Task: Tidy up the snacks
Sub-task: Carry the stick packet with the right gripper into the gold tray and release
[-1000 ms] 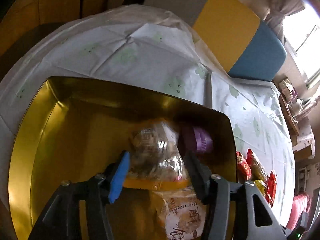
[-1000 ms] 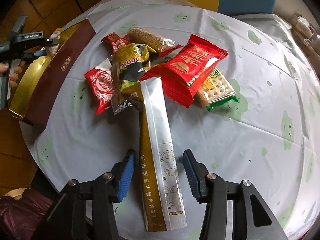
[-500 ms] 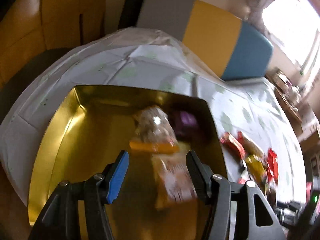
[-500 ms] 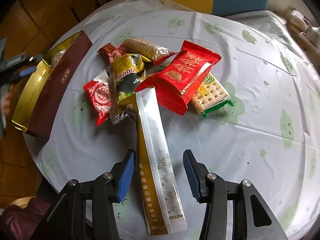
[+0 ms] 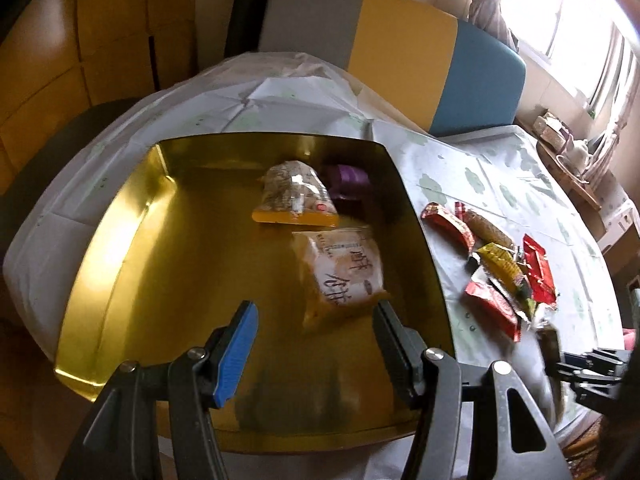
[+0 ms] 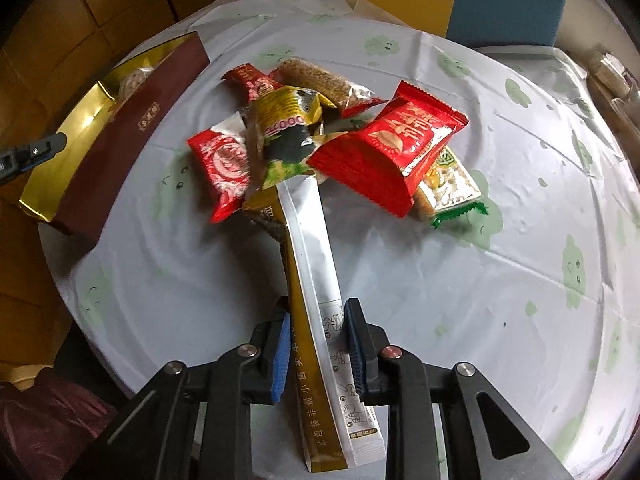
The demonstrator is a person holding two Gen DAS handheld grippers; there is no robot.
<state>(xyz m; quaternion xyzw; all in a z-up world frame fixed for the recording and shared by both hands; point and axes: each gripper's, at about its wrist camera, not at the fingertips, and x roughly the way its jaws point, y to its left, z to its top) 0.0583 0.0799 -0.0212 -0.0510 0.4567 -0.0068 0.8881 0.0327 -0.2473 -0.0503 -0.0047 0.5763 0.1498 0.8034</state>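
Observation:
My left gripper (image 5: 314, 308) hangs open over the gold tin (image 5: 160, 260), with nothing between its fingers. In the tin lie a clear nut packet (image 5: 294, 192), a purple packet (image 5: 350, 178) and a yellow-white packet (image 5: 344, 276). My right gripper (image 6: 318, 312) is shut on a long white-and-gold pouch (image 6: 308, 240), whose far end lies under the snack pile. That pile holds a big red packet (image 6: 396, 148), a yellow-green packet (image 6: 288, 120), a cracker packet (image 6: 448, 188), a small red packet (image 6: 222, 164) and a sesame bar (image 6: 320, 80).
The round table wears a pale cloth with green prints (image 6: 520, 280). The tin's maroon side (image 6: 132, 132) stands at the table's left edge. A grey, yellow and blue seat back (image 5: 400, 44) is behind the table. A cluttered side table (image 5: 568, 152) is at the far right.
The right gripper's jaws have closed onto the long pouch. The left gripper has drawn back and up from the clear packet that sat between its open fingers, so more of the tin shows.

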